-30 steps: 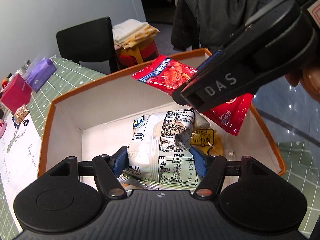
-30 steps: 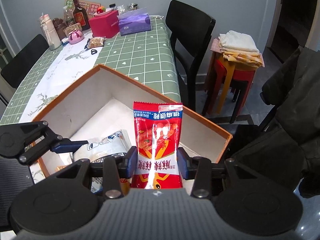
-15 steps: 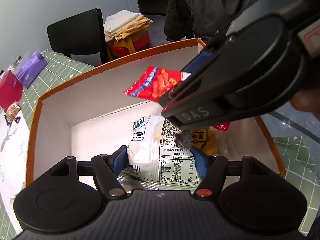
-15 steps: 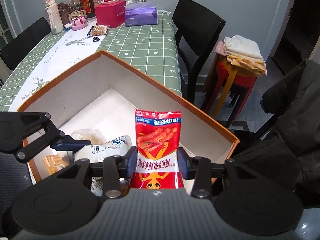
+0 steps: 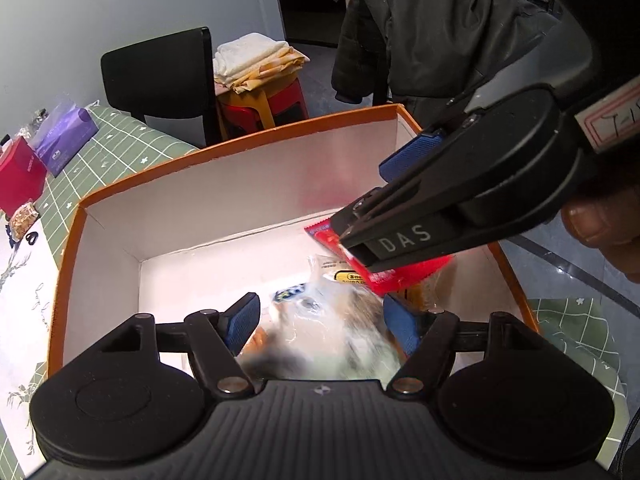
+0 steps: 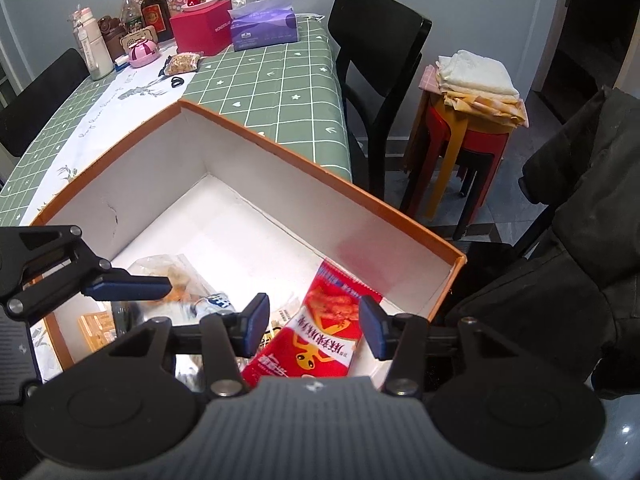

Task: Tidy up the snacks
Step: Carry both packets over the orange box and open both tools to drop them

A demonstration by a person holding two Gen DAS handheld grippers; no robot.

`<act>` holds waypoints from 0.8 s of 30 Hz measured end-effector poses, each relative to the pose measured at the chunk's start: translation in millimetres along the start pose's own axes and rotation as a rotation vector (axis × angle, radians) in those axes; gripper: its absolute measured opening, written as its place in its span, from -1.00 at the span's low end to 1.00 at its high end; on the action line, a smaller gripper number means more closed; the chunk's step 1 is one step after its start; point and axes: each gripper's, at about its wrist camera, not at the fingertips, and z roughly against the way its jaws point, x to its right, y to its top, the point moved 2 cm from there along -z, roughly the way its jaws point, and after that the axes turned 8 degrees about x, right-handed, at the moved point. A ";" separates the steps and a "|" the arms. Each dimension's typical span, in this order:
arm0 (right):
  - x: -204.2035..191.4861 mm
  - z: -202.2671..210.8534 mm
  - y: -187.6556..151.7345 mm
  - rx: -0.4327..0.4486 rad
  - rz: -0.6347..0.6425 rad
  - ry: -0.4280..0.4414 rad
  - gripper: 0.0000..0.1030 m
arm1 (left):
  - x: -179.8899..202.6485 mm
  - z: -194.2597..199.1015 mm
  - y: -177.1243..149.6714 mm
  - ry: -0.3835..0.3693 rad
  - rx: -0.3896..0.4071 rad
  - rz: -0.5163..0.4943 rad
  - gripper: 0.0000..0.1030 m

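One orange-rimmed box with white walls, and you've got both grippers hanging over it. Inside I count at least three snacks: one red packet, one white-and-clear bag, and one small yellow pack down in the lower left corner of the right wrist view. There's some more crinkly clear wrapping under your left gripper's finger, can't tell what that is.

The red packet is glossy, with yellow characters, a white and blue band across its top edge, and a picture of orange fried-looking sticks. It lies tilted on the box floor near the right wall, lower centre of the right wrist view. Your right gripper is spread wide with the packet sitting loose between the blue pads, neither pad touching it.

The white bag is pretty blurry in the left wrist view, so I only make out a blue logo near its top and dark print lower down. It sits in the bottom centre of that frame, right between the fingers of your left gripper, which is also apart. It looks loose, though the blur makes contact hard to call.

Up the table in the upper left: one red box, one purple tissue pack, a few bottles.
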 end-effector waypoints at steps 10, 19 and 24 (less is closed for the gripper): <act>0.5 5.3 0.8 0.016 -0.011 0.009 -0.05 | -10.6 15.9 2.1 0.008 0.035 0.042 0.61; -1.5 10.2 -0.2 0.025 -0.005 0.009 -0.05 | -30.5 45.6 -0.5 0.041 0.073 0.068 0.61; -7.1 16.3 0.5 0.047 -0.005 0.008 -0.05 | -43.4 68.5 -4.9 0.085 0.119 0.090 0.61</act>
